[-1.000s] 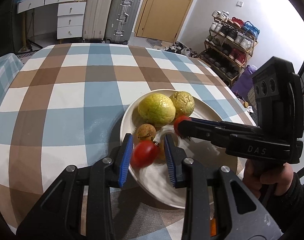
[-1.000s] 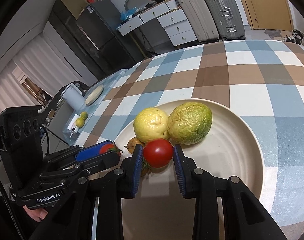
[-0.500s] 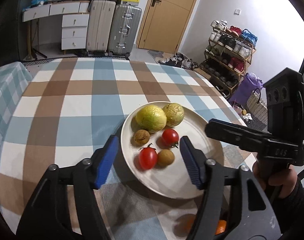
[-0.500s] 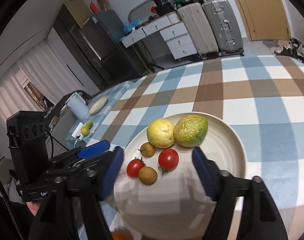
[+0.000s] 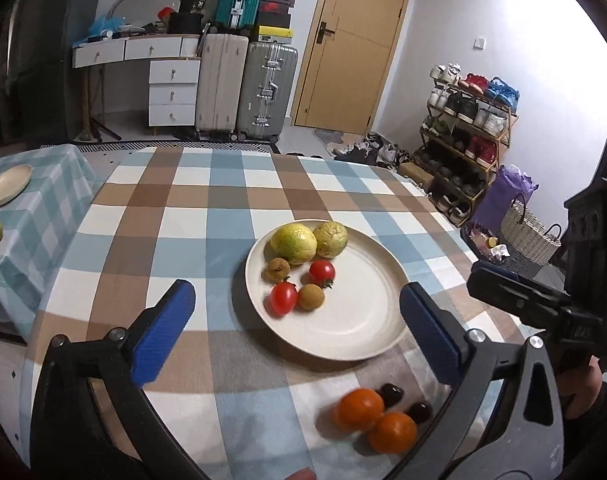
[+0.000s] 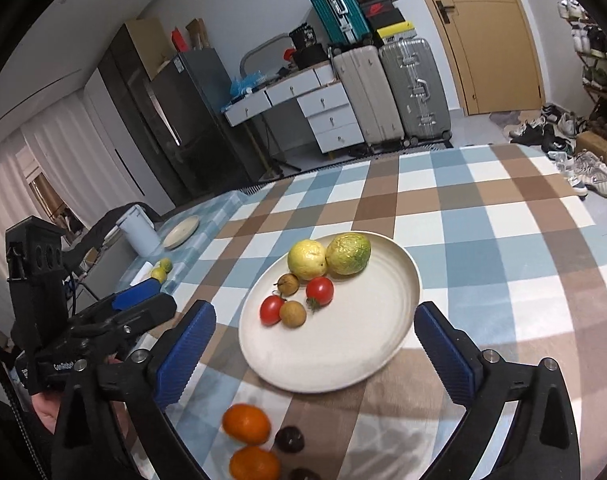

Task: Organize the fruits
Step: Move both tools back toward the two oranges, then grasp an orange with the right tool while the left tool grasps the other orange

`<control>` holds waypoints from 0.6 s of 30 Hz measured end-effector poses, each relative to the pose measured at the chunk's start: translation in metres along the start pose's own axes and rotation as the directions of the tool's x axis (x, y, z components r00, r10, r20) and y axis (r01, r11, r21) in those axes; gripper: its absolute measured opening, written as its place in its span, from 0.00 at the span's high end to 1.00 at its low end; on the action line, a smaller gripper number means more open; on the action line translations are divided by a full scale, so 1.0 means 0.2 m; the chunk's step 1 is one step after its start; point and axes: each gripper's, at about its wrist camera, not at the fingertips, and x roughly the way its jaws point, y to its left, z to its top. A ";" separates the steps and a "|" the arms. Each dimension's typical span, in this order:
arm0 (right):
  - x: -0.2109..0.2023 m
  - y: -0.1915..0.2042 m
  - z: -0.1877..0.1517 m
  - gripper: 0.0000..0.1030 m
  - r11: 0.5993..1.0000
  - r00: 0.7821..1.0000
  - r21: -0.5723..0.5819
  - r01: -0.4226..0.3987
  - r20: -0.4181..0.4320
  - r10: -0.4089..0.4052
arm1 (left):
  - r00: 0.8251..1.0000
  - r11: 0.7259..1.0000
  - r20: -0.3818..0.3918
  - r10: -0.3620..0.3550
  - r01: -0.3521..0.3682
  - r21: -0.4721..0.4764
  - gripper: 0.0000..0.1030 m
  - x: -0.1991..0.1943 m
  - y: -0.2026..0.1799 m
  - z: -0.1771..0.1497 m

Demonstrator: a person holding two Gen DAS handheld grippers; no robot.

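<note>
Table: checked blue, brown and white cloth [image 5: 175, 208], suitcases [image 5: 263, 92] and a door [image 5: 359, 40] behind.
Plate: cream plate [image 5: 367, 320] mid-table, carrying two yellow-green fruits [image 5: 293, 239], two red tomatoes [image 5: 283, 298] and two brown longans [image 5: 311, 297], all bunched at its far-left side.
Off the plate: two oranges [image 5: 359, 409] and two dark fruits [image 5: 391, 394] on the cloth near its front edge.
Left gripper [image 5: 299, 332]: fingers spread wide, holding nothing.
Right gripper [image 6: 315, 356]: fingers spread wide too, empty, above the plate's near rim.

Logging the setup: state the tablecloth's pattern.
The tablecloth is checked in blue, brown and white; clearest in the left wrist view.
</note>
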 end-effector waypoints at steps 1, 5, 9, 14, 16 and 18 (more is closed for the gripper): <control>-0.03 0.01 -0.01 0.00 1.000 1.000 -0.003 0.004 0.008 -0.004 | 1.000 1.000 0.001 0.003 -0.003 0.000 0.01 -0.03 -0.01 -0.01; -0.13 0.06 -0.08 0.00 1.000 0.999 -0.014 0.010 0.034 -0.009 | 1.000 1.000 0.000 0.011 -0.011 0.012 0.01 -0.12 -0.07 -0.08; -0.23 0.10 -0.16 0.00 0.999 0.998 -0.035 0.019 0.054 -0.017 | 1.000 1.000 0.000 0.012 -0.012 -0.008 0.01 -0.21 -0.11 -0.18; -0.28 0.15 -0.23 0.00 0.998 0.998 -0.054 0.020 0.057 -0.017 | 0.999 0.999 -0.019 0.034 -0.035 -0.011 0.01 -0.27 -0.13 -0.30; -0.30 0.16 -0.27 0.00 0.998 0.998 -0.064 0.023 0.057 -0.019 | 0.999 0.999 -0.024 0.039 -0.039 -0.019 0.01 -0.28 -0.13 -0.34; -0.31 0.19 -0.31 0.00 0.997 0.998 -0.074 0.021 0.055 -0.017 | 0.998 0.998 -0.030 0.049 -0.050 -0.025 0.01 -0.29 -0.13 -0.38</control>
